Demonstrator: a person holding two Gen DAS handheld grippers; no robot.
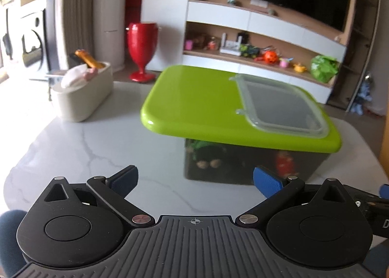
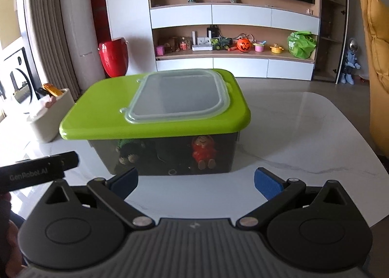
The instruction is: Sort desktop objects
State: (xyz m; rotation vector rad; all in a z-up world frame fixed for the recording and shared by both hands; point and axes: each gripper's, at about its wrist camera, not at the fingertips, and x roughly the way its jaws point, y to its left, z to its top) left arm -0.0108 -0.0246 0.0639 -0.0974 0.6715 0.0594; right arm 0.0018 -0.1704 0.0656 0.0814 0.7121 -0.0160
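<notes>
White marble table (image 2: 304, 132); TV wall unit (image 2: 233, 15), red vase (image 2: 113, 59), curtain (image 2: 52, 30), yellow chair (image 2: 378, 64).

Both wrist cameras looked forward, low over the marble table (image 1: 85, 142), toward the shelf wall. Both views shared the nearby green-lidded box (image 2: 97, 117); the left camera viewed it from further left.

Dark see-through storage box (image 2: 165, 156) on white marble table (image 2: 304, 137), closed by lime-green lid (image 2: 97, 117), clear plastic lid (image 2: 180, 94) lying flat on top, plush toys (image 2: 203, 151) inside
</notes>
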